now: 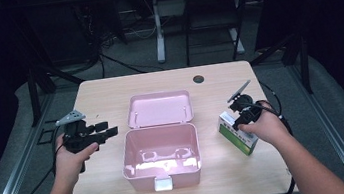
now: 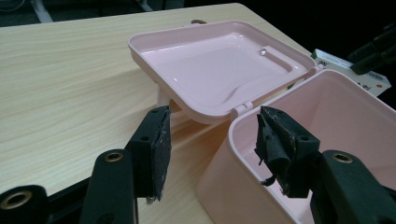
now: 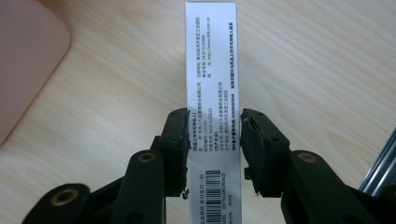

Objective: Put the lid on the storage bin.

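Carton [image 3: 212, 70] sits dead centre in the right gripper view, long axis running straight up the frame, both pads [image 3: 180, 144] of the right gripper [image 3: 212, 149] pressed on its 2 long sides. High view puts it at right of centre [image 1: 237, 131], so the open pink box [image 1: 162, 151] lies to its left. Left gripper [image 2: 210, 154] hangs empty, jaws spread wide over the box's near corner.

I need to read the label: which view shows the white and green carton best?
The right gripper view: the carton stands between the right tongs, print legible. The high view shows it small beside the pink box. The left gripper view catches one corner.
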